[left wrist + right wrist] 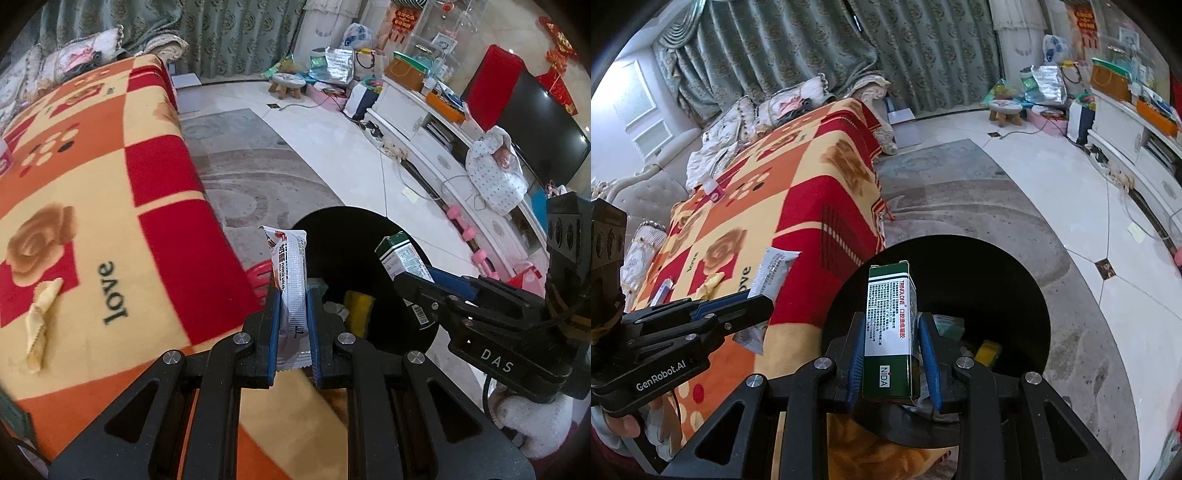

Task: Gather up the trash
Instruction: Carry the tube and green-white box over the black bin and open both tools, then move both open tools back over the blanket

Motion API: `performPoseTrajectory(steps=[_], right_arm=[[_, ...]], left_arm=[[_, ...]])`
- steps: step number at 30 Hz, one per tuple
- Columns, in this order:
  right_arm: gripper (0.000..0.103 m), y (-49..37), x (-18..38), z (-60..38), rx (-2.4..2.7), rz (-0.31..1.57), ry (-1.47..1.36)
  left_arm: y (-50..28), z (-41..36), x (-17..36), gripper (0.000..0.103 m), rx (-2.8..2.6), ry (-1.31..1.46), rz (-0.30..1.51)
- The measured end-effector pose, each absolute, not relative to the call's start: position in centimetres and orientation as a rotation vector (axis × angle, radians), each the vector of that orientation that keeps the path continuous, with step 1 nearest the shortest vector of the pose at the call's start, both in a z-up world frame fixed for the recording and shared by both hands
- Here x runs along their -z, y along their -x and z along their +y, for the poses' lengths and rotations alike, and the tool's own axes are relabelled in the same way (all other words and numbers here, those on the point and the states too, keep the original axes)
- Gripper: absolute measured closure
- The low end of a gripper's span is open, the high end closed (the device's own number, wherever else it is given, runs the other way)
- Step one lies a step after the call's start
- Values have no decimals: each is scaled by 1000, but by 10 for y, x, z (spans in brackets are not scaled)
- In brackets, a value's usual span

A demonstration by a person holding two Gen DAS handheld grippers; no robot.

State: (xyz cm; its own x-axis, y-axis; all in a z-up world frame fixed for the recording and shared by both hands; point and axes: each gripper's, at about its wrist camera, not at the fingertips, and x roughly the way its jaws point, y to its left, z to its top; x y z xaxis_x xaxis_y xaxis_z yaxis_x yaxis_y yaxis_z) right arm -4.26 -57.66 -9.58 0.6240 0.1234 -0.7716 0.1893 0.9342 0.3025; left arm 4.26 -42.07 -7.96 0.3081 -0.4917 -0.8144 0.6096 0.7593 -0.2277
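Note:
My left gripper (291, 295) is shut on a white snack wrapper (290, 266) that stands upright between its blue pads, above the near rim of a black round bin (332, 221). My right gripper (891, 321) is shut on a green and white carton (890, 310), held over the opening of the same bin (1004, 273). In the left wrist view, the right gripper (410, 280) and its carton (400, 254) come in from the right over the bin. In the right wrist view, the left gripper (762, 301) and the wrapper (772, 271) sit at the table's edge.
A yellow item (358, 314) and other scraps lie in the bin. The blanket-covered table (110, 177) to the left holds a yellow crumpled piece (38, 325) and a pink-and-white item (714, 190). A rug (236, 158), TV cabinet (424, 122) and pink dumbbells (467, 229) lie beyond.

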Motion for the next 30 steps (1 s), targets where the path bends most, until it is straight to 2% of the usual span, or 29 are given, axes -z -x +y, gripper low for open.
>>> performPoseTrajectory(steps=[22, 24, 27, 30], right_arm=[[76, 39, 110, -604, 88, 912, -421], [75, 40, 110, -605, 91, 911, -433], [63, 42, 113, -607, 107, 922, -444], [63, 44, 116, -606, 110, 935, -451]], left_arm=[[-54, -442, 94, 90, 809, -86, 1068], [-53, -442, 94, 85, 818, -86, 1071], [-52, -439, 94, 70, 821, -70, 1076], [-51, -437, 94, 70, 813, -70, 1079]])
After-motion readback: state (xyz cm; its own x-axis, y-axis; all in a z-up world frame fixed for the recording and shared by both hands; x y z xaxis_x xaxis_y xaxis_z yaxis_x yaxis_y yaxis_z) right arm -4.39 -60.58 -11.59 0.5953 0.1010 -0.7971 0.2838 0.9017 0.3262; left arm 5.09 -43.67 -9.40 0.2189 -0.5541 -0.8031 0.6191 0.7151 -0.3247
